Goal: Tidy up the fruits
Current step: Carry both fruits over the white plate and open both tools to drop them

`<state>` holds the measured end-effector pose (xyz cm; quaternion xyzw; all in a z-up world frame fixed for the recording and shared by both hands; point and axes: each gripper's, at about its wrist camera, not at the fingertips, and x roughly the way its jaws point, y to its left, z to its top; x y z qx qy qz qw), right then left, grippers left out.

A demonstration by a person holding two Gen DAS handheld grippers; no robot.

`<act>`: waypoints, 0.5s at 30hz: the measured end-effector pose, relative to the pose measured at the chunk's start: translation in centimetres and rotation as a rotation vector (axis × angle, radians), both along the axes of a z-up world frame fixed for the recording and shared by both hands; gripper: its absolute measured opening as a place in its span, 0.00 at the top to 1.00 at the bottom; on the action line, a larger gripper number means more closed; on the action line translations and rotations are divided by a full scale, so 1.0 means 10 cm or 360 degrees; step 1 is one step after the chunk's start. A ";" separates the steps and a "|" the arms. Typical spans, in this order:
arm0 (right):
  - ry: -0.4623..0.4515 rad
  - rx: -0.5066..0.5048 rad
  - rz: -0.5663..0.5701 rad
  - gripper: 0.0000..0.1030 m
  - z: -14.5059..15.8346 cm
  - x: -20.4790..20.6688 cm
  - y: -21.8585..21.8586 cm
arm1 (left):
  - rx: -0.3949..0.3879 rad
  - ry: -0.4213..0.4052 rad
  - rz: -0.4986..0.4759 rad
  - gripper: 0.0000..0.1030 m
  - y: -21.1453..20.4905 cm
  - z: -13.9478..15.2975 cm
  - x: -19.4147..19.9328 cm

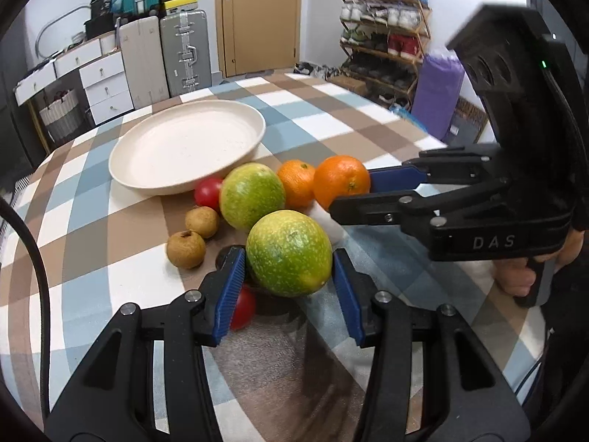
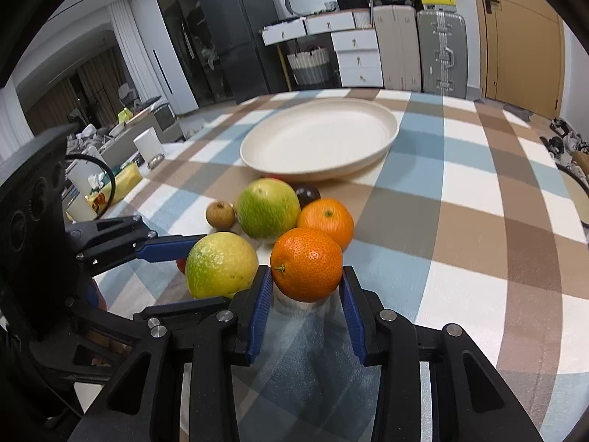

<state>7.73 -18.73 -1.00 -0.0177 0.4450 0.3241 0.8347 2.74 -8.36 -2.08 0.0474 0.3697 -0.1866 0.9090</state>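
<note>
Left gripper [image 1: 289, 276] clamped around a green fruit [image 1: 289, 253] on the checked tablecloth [image 1: 368, 129], right gripper [image 2: 306, 291] pinching an orange [image 2: 306, 264], both near the cream plate [image 1: 154, 180]

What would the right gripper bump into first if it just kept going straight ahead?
The right gripper already brackets the near orange, so it meets that first; the second orange probably lies right behind it.

Both wrist views sit low, close over the table [image 1: 110, 243] — sharing fruit pile and plate [image 2: 320, 140].
</note>
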 end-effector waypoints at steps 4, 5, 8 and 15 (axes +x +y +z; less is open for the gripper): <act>-0.0079 0.0058 -0.0020 0.63 0.12 -0.02 0.01 | -0.0077 -0.0048 0.0047 0.56 0.15 0.12 -0.02; -0.0099 0.0065 -0.0028 0.63 0.15 -0.01 0.01 | -0.0080 -0.0056 0.0057 0.56 0.19 0.14 -0.03; -0.0125 0.0100 -0.0043 0.63 0.26 0.03 0.02 | -0.0102 -0.0082 0.0097 0.56 0.29 0.24 0.00; -0.0186 0.0117 -0.0071 0.63 0.43 0.16 0.04 | -0.0139 -0.0159 0.0199 0.56 0.49 0.42 0.11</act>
